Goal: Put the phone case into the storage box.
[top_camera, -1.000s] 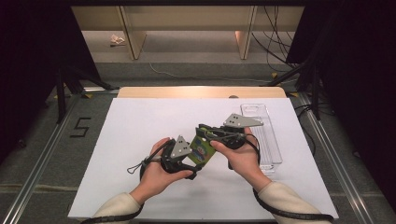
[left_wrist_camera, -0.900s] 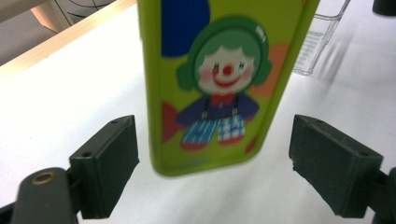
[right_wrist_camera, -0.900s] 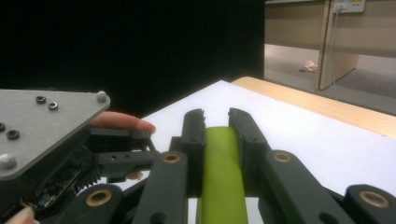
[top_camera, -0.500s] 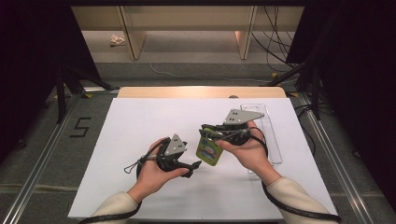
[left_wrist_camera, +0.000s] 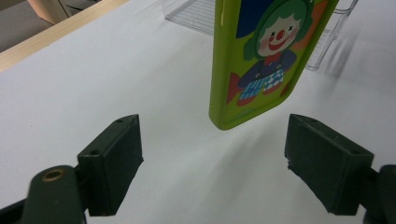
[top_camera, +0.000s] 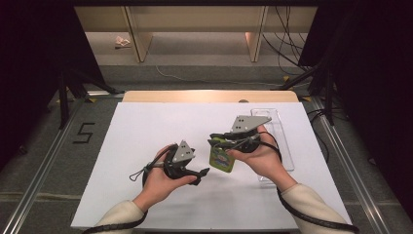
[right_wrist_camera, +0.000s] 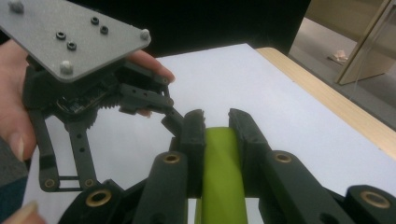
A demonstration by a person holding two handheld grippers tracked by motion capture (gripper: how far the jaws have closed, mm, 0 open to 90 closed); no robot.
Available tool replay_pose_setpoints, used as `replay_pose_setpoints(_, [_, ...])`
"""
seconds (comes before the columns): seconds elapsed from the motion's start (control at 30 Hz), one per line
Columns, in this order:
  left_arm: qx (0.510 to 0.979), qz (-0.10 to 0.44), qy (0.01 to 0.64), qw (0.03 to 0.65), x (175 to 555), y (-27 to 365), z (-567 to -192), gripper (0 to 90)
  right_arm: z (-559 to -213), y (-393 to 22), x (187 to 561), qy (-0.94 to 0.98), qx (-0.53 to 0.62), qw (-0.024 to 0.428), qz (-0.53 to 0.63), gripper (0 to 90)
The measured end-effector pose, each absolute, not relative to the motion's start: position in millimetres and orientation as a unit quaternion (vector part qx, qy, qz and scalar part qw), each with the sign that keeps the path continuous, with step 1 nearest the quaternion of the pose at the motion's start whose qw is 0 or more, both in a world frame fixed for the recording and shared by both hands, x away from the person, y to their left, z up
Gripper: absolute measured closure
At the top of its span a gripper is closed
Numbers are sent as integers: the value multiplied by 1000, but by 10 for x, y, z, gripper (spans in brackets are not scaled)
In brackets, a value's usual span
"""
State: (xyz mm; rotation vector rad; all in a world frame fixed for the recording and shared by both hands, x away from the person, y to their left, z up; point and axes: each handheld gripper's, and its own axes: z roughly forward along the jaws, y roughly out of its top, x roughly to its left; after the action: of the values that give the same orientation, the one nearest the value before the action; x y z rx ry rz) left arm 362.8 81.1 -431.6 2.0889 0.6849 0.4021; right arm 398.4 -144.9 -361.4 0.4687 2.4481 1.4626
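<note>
1. Your bench [top_camera: 146, 136] has a white top with a wooden strip along its far edge.
2. A clear plastic tray [top_camera: 285, 146] lies on the bench at your right, its long axis running away from you, just past your right hand.
3. Your right hand-held gripper [top_camera: 221, 144] is clamped on a green case [top_camera: 221, 158] printed with a clown. In the high view the case hangs from the jaws above the bench, between your two hands and just left of the tray.
4. In the left gripper view the case [left_wrist_camera: 266, 60] stands on end: its long axis runs up and down, slightly tilted, its rounded lower end points at the bench and its printed face turns towards your left hand.
5. In the right gripper view the black pads [right_wrist_camera: 194, 140] press on both sides of the case's narrow green edge [right_wrist_camera: 222, 177].
6. Your left hand-held gripper [top_camera: 202, 174] stands wide, nothing between its jaws, with the case just beyond them.
</note>
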Motion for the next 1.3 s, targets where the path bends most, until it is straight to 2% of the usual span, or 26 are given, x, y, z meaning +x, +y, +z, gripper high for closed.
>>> replay_pose_setpoints(0.43, [846, 154, 260, 440, 3644, 789, -4355, 194, -3624, -1443, 3988, 844, 158, 110, 500, 776])
replay_pose_setpoints(0.57, [850, 136, 247, 445, 3668, 754, -4387, 240, -3622, -1426, 3980, 847, 152, 101, 500, 777])
replay_pose_setpoints(0.97, [855, 117, 230, 450, 3731, 707, -4456, 267, -3626, -1390, 3963, 846, 144, 80, 506, 777])
replay_pose_setpoints(1.3, [867, 97, 202, 446, 3752, 666, -4518, 362, -3614, -1374, 3949, 845, 139, 67, 512, 777])
